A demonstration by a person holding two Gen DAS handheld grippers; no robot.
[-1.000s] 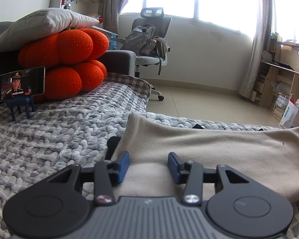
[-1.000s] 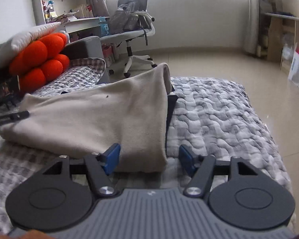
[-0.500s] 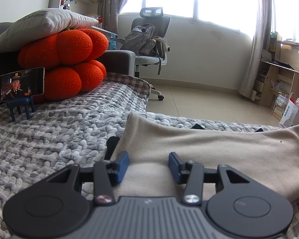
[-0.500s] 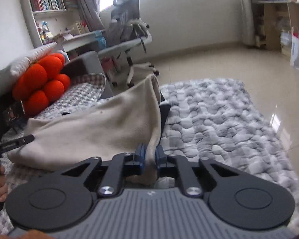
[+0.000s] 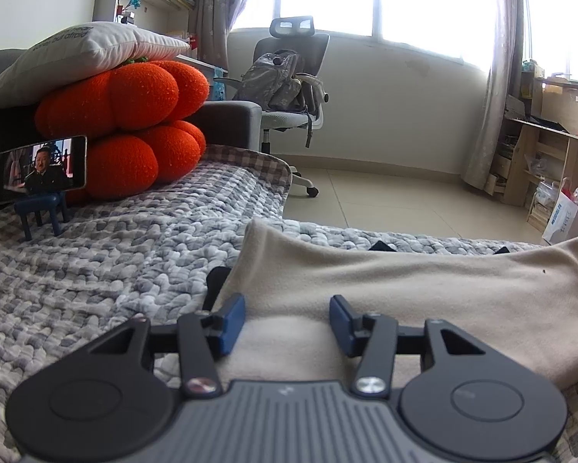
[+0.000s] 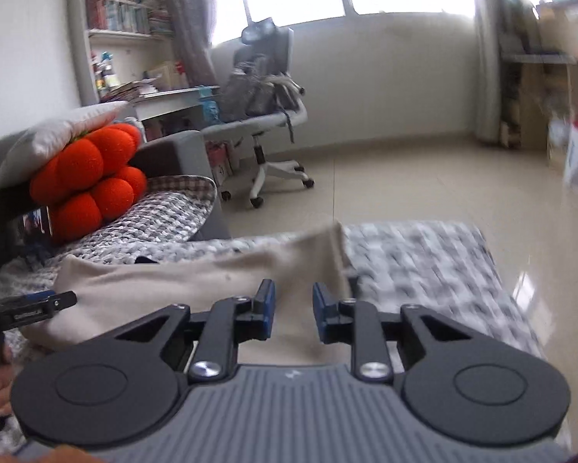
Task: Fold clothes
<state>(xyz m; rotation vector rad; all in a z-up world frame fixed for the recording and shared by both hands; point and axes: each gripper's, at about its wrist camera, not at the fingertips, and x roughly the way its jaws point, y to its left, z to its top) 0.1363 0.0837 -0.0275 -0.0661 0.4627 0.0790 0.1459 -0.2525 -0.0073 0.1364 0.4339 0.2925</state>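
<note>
Your two grippers flank a beige fleece garment (image 5: pixel 423 281) lying lengthwise on the grey-and-white knitted blanket (image 5: pixel 107 270) that covers the sofa, its dark lining peeking out along the far edge. The left gripper (image 5: pixel 287 320) sits at one end of the garment, its blue pads (image 5: pixel 233 318) apart and opening a little wider, with the cloth lying flat between them but not pinched: released, it seems placed to mark or steady that end, not to lift it. The right gripper (image 6: pixel 293 310) is over the opposite end, where the fabric rises into a raised corner; its jaws are opening, and the cloth below them looks free, not caught by the pads. The blur in the right wrist view suggests that hand is in motion.

Judging by the layout, you have one long fold laid down and are letting go so the fabric can settle before the next fold across.

Behind, an orange pumpkin cushion (image 5: pixel 134 127) under a white pillow (image 5: pixel 80 50) props the sofa corner, with a phone (image 5: pixel 40 168) on its small blue stand (image 5: pixel 42 212), well clear of the work.
</note>
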